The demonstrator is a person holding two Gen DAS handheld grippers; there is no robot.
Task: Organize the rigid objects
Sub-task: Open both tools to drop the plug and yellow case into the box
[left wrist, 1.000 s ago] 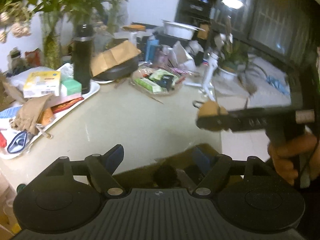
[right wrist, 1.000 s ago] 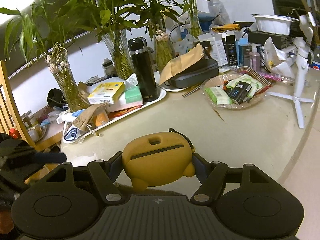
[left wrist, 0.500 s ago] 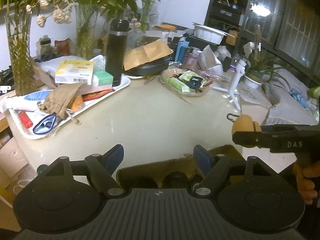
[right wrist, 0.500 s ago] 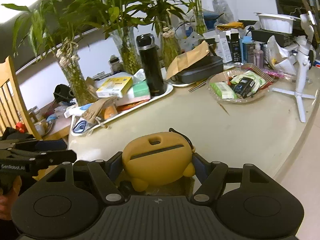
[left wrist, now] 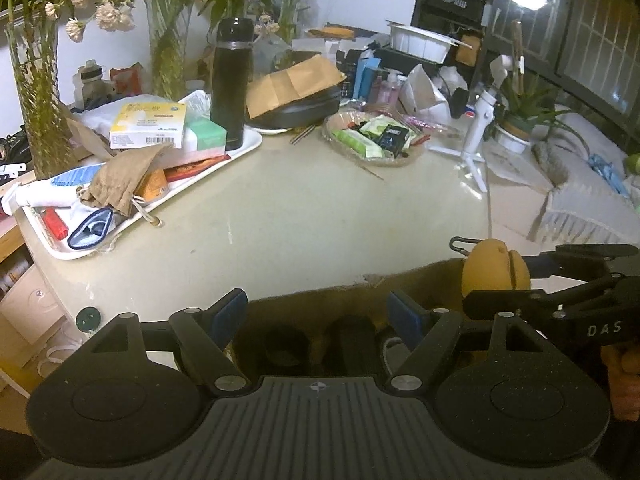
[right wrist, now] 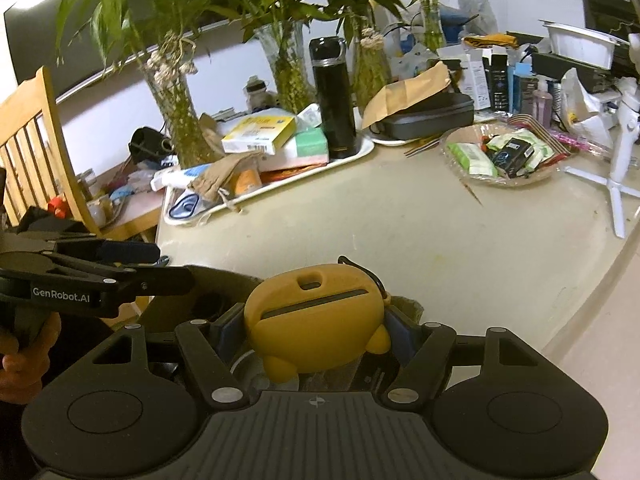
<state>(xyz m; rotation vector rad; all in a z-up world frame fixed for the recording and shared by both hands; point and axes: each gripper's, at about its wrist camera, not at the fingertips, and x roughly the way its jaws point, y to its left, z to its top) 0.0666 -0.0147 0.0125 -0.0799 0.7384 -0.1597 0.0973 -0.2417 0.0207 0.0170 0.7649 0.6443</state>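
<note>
Rubber-like yellow case [right wrist: 316, 320] sits pinched between the blue pads of the right gripper [right wrist: 316, 326], its slot and small hole facing up and a dark loop at its upper right corner. It is held above the open cardboard box [left wrist: 400, 284] that stands just off the near edge of the table [right wrist: 400, 248]. In the left wrist view the same case shows from the side as a rounded yellow lump [left wrist: 496, 270] at the tip of the right gripper, over the box's far right corner, with a black clip sticking out toward the table. The left gripper [left wrist: 318, 314] hangs over the box with its pads spread wide and nothing between them. What lies in the box is hard to make out: two dark round shapes and a bit of white cord show in the left view, while the right view gives only a pale rim below the case. Only the right view shows the wooden chair [right wrist: 32, 148] at the left end of the table; only the left view shows the pale rug beyond the table's right edge. Both show the white tray [left wrist: 248, 148] with the black flask [left wrist: 232, 84] near the far left corner.
</note>
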